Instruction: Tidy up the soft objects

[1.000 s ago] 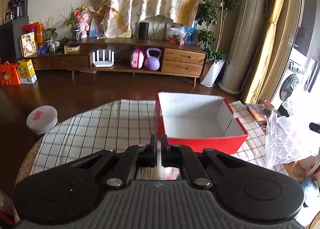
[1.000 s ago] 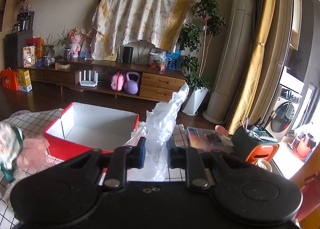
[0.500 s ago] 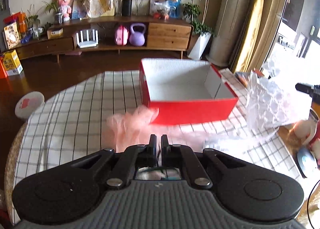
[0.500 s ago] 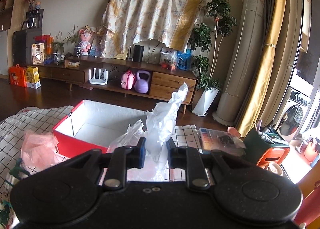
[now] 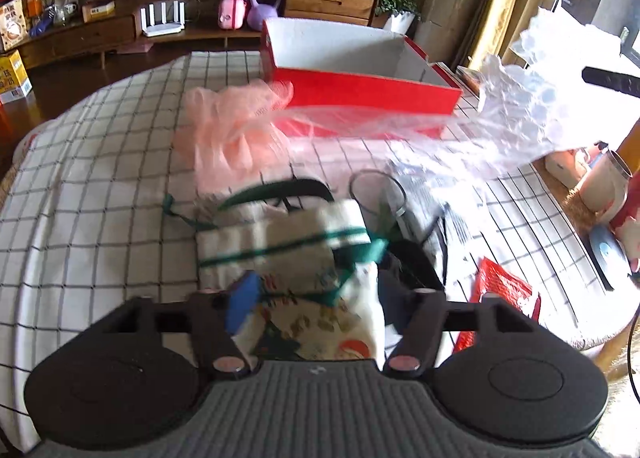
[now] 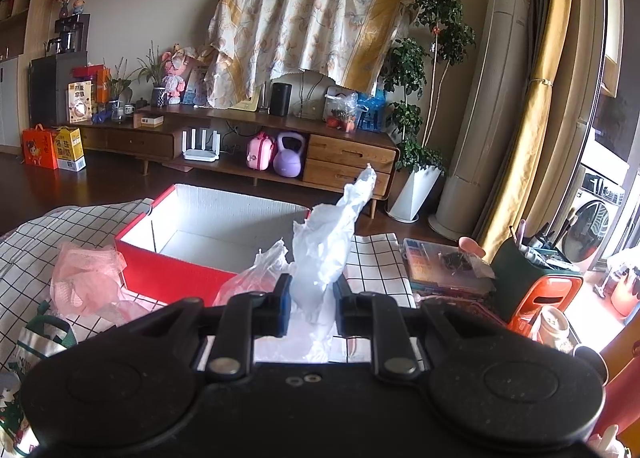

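- Box (image 5: 360,92): red outside, white inside.
- Mesh fabric (image 5: 236,138), at the box's 8 o'clock: pale pink.
- Tote bag (image 5: 308,270): cream with green stripes and a colourful print.
- Worktop cloth (image 5: 100,178): white with a black grid.
- Plastic wrap (image 6: 328,254): translucent white.

Checked-cloth table (image 5: 100,186) w/ red box (image 5: 360,88), pink mesh (image 5: 232,130), tote bag (image 5: 304,258), glass (image 5: 378,194).

- The red box (image 5: 362,88) stood open-topped at 12 o'clock, interior free.
- Pink mesh (image 5: 236,130) and a clear plastic sheet (image 5: 400,122) blocked its near wall.
- Checked tabletop (image 5: 100,186) lay bare toward 9 o'clock.
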### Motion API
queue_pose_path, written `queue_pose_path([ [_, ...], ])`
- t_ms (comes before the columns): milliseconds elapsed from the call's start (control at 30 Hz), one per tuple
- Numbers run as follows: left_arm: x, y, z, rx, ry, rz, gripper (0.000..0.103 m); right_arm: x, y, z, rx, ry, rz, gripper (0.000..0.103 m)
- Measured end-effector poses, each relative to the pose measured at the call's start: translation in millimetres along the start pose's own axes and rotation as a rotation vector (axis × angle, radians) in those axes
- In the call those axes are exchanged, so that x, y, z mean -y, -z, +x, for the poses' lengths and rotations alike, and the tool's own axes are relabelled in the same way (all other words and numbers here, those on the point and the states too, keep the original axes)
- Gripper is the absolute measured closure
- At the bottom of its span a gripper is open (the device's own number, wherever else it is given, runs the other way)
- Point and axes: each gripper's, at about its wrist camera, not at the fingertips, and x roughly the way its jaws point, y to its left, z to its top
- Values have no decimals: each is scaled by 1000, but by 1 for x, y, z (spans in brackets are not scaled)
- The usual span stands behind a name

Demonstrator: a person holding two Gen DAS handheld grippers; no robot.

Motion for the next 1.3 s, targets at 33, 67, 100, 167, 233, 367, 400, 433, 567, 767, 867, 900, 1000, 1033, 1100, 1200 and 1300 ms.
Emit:
queue_pose_path([
  [33,3,6,1,-3,4,-6,29,0,1,-1,0,0,-1,83],
  [67,6,11,3,-11,4,-6,28,0,1,0,0,1,-1,83],
  [100,10,16,5,-16,-5,-5,28,0,1,-1,0,2,0,83],
  [167,18,28,10,-22,-52,-15,25,0,2,-1,-1,2,1,83],
  [233,26,39,14,-20,-122,-3,25,0,4,-2,-2,2,4,83],
  [367,42,47,24,-49,-170,64,25,0,7,-3,-5,6,3,83],
  [400,46,48,29,-57,-174,81,25,0,9,-4,-7,6,4,83],
  [433,49,50,33,-68,-178,94,25,0,10,-4,-8,8,5,83],
  [567,50,53,50,-117,-222,93,25,1,12,-4,-13,10,9,83],
  [767,42,55,62,-118,-249,71,25,2,10,1,-22,19,9,83],
  [867,40,54,62,-101,-254,73,31,1,9,2,-23,22,10,83],
  [900,40,54,61,-97,-256,79,37,1,9,2,-22,22,7,83],
  [1000,39,52,57,-80,-251,86,53,1,9,2,-23,21,8,83],
  [1033,39,52,55,-76,-253,90,58,1,9,2,-22,22,7,83],
  [1100,40,50,50,-57,-252,102,71,2,9,2,-22,20,8,83],
  [1200,38,48,42,-38,-245,114,83,1,9,2,-22,21,9,83],
  [1300,32,43,33,1,-243,115,90,0,7,2,-19,21,7,83],
])
